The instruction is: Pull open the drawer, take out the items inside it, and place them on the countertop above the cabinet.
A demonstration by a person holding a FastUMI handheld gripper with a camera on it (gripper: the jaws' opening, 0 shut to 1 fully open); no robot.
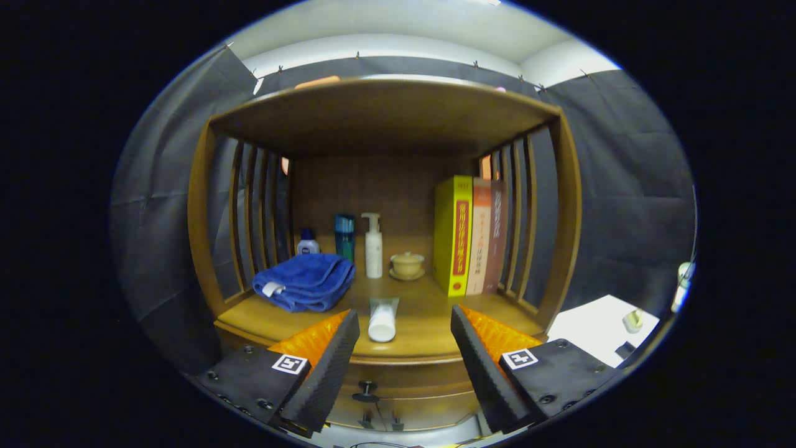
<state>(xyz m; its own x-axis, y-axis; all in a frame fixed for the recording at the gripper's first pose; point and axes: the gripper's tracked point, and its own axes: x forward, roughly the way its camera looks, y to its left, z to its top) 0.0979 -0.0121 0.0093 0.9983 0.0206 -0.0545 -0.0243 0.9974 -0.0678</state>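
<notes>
My gripper (404, 326) is open, its two fingers spread wide with nothing between them. Between and just beyond the fingertips a white tube (382, 318) lies on the wooden countertop (429, 333), cap end toward me. Below the countertop's front edge is the drawer front (410, 389) with a dark round knob (367, 391), seen between the fingers. I cannot tell whether the drawer is pulled out. Its inside is hidden.
A folded blue towel (305, 281) lies on the left of the countertop. At the back stand a small bottle (308, 242), a teal bottle (344, 236), a white pump bottle (373, 246) and a lidded cup (407, 265). Books (469, 235) stand upright on the right. A white table (600, 326) is off to the right.
</notes>
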